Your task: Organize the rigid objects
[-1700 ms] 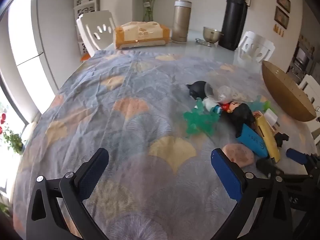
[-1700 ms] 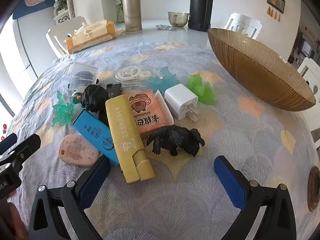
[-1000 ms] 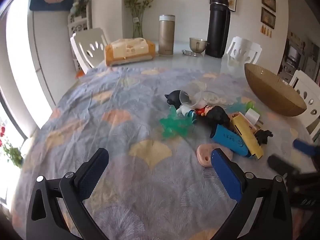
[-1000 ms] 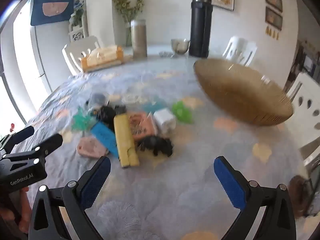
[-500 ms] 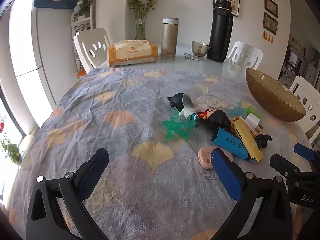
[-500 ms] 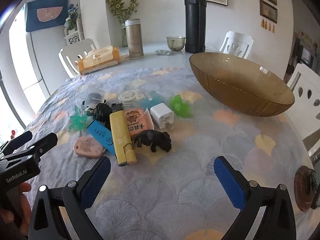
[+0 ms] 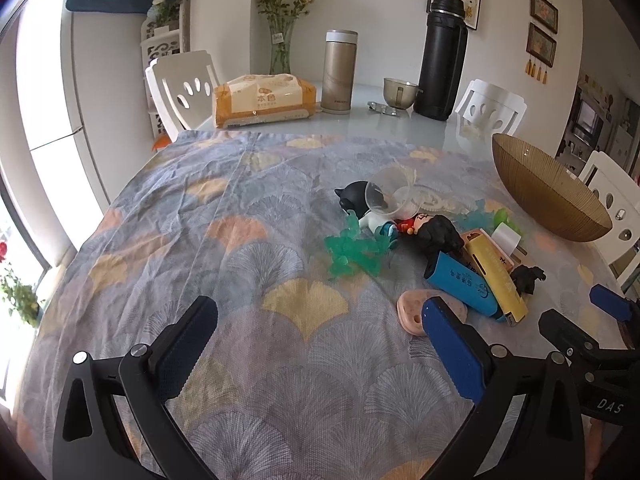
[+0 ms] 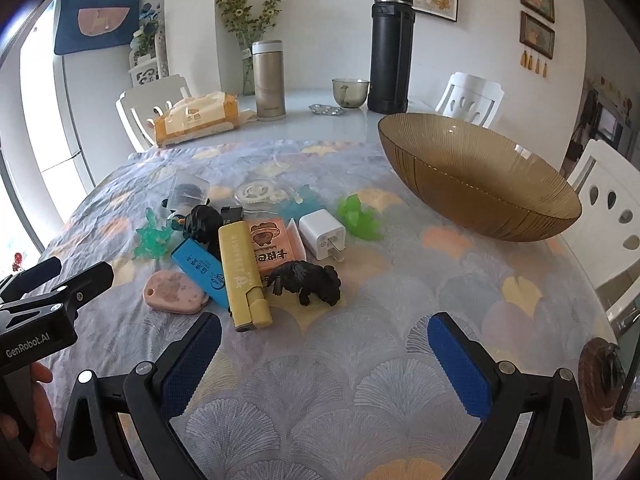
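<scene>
A pile of small rigid objects lies on the patterned tablecloth: a yellow case (image 8: 241, 272), a blue case (image 8: 199, 269), a pink tag (image 8: 172, 292), an orange box (image 8: 273, 245), a white charger (image 8: 322, 234), a black animal figure (image 8: 308, 279), a teal figure (image 7: 354, 250) and a green figure (image 8: 358, 218). A brown ribbed bowl (image 8: 476, 182) stands at the right. My right gripper (image 8: 324, 360) is open and empty, just short of the pile. My left gripper (image 7: 316, 344) is open and empty, left of the pile.
At the table's far side stand a black thermos (image 8: 390, 42), a gold flask (image 8: 269, 80), a tissue pack (image 8: 196, 118) and a small glass cup (image 8: 350, 92). White chairs (image 8: 612, 208) surround the table. A round coaster (image 8: 598, 380) lies at the right edge.
Both grippers have pulled back and risen from the pile, then settled. The objects look smaller and none has moved. Both grippers stayed open.
</scene>
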The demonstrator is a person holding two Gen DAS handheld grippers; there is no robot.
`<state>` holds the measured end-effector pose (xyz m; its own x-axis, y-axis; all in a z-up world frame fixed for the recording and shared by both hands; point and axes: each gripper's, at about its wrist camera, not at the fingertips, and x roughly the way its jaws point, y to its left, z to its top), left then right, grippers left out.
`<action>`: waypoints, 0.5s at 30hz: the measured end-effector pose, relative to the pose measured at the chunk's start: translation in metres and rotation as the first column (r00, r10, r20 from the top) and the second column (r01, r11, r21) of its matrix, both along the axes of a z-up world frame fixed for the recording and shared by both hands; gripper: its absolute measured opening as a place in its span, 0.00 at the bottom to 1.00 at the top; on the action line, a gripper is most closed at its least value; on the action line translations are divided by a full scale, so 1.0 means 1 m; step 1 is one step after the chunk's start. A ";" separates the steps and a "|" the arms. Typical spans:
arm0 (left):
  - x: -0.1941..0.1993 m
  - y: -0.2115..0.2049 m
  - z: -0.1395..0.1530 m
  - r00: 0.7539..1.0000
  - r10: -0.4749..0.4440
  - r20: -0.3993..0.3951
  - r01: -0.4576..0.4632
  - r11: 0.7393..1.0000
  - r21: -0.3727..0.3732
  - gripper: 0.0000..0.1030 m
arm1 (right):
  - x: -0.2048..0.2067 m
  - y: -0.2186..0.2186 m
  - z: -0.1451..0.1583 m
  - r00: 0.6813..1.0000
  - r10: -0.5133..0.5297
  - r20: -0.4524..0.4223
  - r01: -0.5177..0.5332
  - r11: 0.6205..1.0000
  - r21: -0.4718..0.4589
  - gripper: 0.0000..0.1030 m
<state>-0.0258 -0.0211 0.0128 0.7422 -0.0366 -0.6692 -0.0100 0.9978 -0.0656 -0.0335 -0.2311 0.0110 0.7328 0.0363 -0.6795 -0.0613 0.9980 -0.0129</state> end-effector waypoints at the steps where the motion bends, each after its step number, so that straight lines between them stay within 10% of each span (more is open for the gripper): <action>1: 0.000 0.001 0.000 1.000 0.001 0.000 -0.001 1.000 -0.002 0.99 | 0.000 0.000 0.000 1.000 0.001 0.001 -0.001 1.000 -0.004 1.00; 15: 0.001 0.000 -0.001 1.000 0.001 -0.005 -0.001 1.000 -0.007 0.99 | -0.001 0.002 0.000 1.000 -0.001 0.005 0.001 1.000 -0.017 1.00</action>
<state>-0.0249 -0.0210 0.0119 0.7386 -0.0401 -0.6729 -0.0118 0.9973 -0.0724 -0.0344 -0.2295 0.0111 0.7362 0.0236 -0.6763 -0.0600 0.9977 -0.0305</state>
